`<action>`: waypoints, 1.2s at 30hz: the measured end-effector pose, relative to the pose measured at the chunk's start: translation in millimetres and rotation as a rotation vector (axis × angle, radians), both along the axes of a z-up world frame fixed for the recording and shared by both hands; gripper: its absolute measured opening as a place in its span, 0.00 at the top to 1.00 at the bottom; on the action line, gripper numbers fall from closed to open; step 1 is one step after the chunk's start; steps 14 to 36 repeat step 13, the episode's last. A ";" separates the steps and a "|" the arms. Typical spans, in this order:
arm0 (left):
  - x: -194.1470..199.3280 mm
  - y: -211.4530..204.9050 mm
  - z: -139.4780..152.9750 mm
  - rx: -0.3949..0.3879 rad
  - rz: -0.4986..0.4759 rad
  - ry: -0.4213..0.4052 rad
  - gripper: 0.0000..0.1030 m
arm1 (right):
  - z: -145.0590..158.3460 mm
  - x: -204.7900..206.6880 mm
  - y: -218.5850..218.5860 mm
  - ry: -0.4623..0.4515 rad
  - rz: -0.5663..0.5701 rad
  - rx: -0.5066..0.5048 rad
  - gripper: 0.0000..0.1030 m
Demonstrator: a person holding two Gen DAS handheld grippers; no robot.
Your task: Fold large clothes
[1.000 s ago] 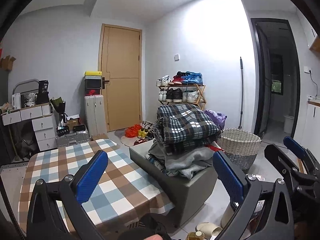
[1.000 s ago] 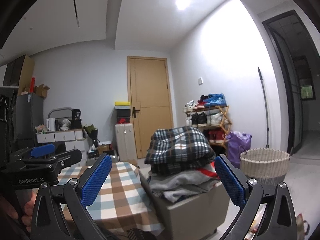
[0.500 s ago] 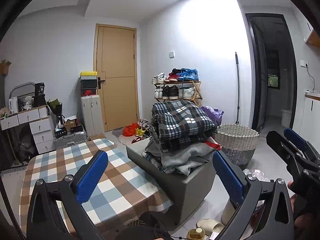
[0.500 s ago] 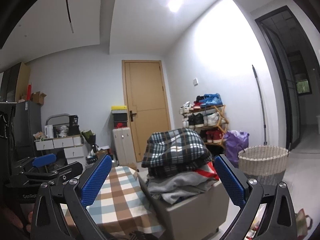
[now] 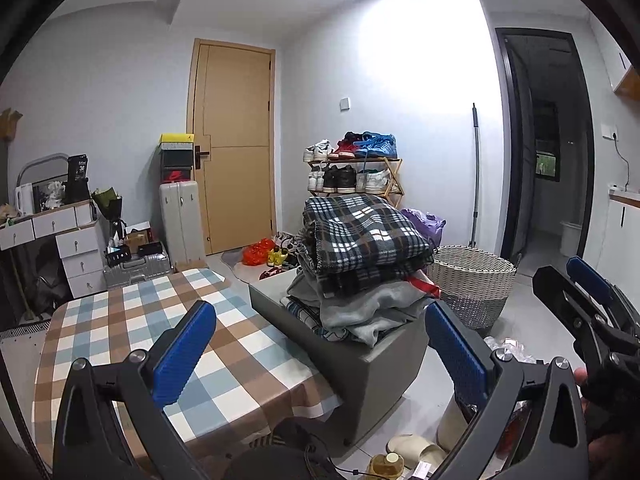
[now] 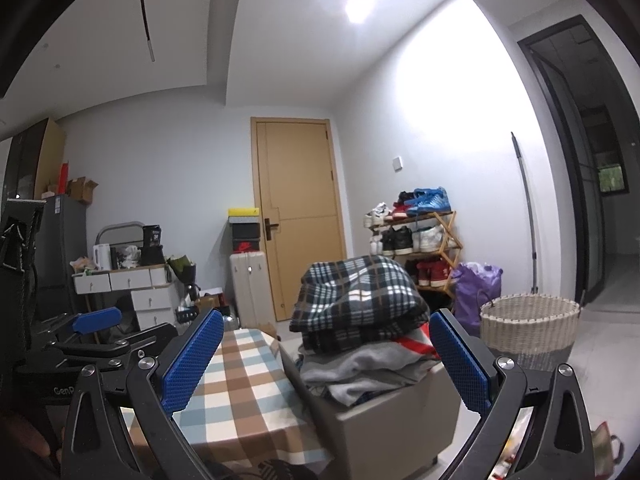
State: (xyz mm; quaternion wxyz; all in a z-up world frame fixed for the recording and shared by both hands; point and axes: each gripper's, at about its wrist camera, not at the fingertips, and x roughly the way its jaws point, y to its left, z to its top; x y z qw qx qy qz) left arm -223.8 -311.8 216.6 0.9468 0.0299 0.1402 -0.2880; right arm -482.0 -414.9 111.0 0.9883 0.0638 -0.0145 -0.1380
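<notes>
A pile of clothes sits on a grey box (image 5: 372,364) right of the table. On top lies a folded dark plaid blanket (image 5: 360,236), with grey garments (image 5: 368,308) under it. The pile also shows in the right wrist view (image 6: 356,304). My left gripper (image 5: 320,348) is open and empty, held above the checked tablecloth (image 5: 132,320), short of the pile. My right gripper (image 6: 326,364) is open and empty, also in front of the pile. Each gripper shows at the edge of the other's view, the right one (image 5: 580,288) and the left one (image 6: 96,320).
A woven laundry basket (image 5: 472,280) stands on the floor right of the box. A shoe rack (image 5: 352,172), a purple bag (image 5: 428,220), a suitcase (image 5: 180,220) and a wooden door (image 5: 236,140) line the back wall. White drawers (image 5: 76,248) stand at the left. Slippers (image 5: 412,446) lie on the floor.
Both grippers have shifted slightly; the views drifted a little and the pile sits a bit closer. Both grippers stay open and empty.
</notes>
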 end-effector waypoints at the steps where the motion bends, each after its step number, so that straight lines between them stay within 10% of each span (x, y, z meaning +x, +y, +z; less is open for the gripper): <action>1: 0.4 0.3 -0.6 -0.001 0.004 0.001 0.01 | 0.0 0.3 0.3 0.001 0.001 0.000 0.00; 36: 1.9 0.2 -1.0 -0.007 0.008 0.004 0.01 | -2.7 0.5 -0.5 0.011 0.008 0.004 0.00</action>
